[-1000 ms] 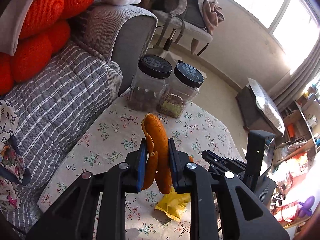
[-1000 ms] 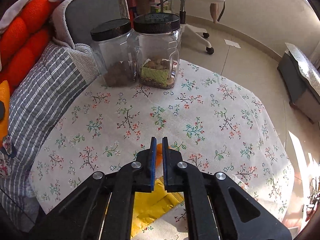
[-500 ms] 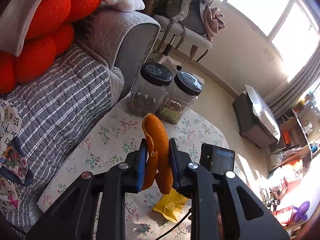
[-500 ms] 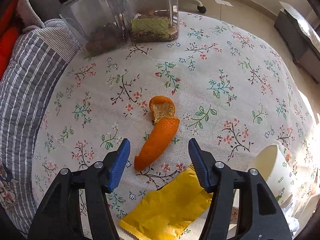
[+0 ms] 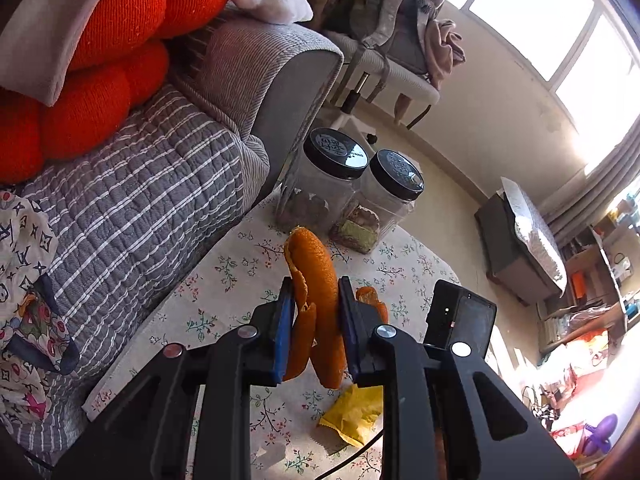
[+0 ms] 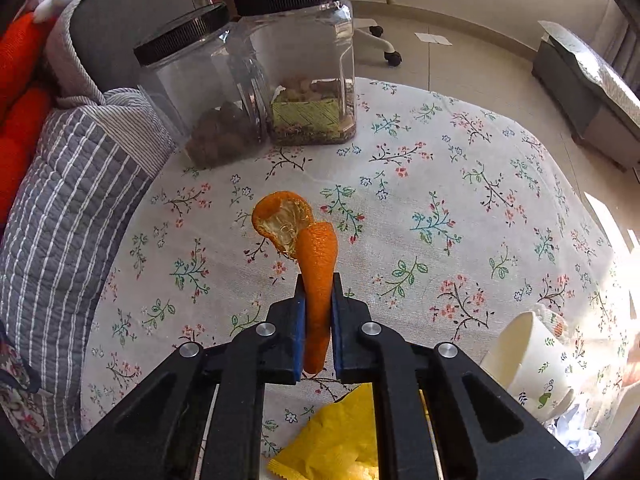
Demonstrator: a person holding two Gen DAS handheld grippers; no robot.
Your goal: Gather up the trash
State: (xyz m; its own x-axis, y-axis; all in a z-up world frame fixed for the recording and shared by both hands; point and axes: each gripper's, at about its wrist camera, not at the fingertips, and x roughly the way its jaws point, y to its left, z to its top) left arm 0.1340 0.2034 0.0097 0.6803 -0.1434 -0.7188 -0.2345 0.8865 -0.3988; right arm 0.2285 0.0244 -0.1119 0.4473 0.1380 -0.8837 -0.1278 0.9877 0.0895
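My left gripper (image 5: 314,292) is shut on a curled strip of orange peel (image 5: 316,260), held upright above the floral tablecloth (image 5: 240,264). My right gripper (image 6: 317,284) points down at the table, its jaws closing tight on a second orange peel (image 6: 318,252); the pads press both sides of it, and its cupped end (image 6: 282,216) sticks out ahead. The left wrist view shows that second peel (image 5: 370,296) just right of my left fingers, with the right gripper's body (image 5: 460,316) beside it. A yellow wrapper (image 6: 344,440) lies flat under the right gripper and also appears as the yellow wrapper (image 5: 352,412) below the left one.
Two clear jars with black lids (image 6: 304,60) (image 6: 200,92) stand at the table's far edge. White paper cups (image 6: 528,364) and crumpled paper (image 6: 572,436) lie at the right edge. A grey striped sofa (image 5: 140,200) with orange cushions borders the table's left side.
The right gripper opened wide over the peel lying on the cloth, came down and shut on it. The left gripper kept its peel and barely moved.
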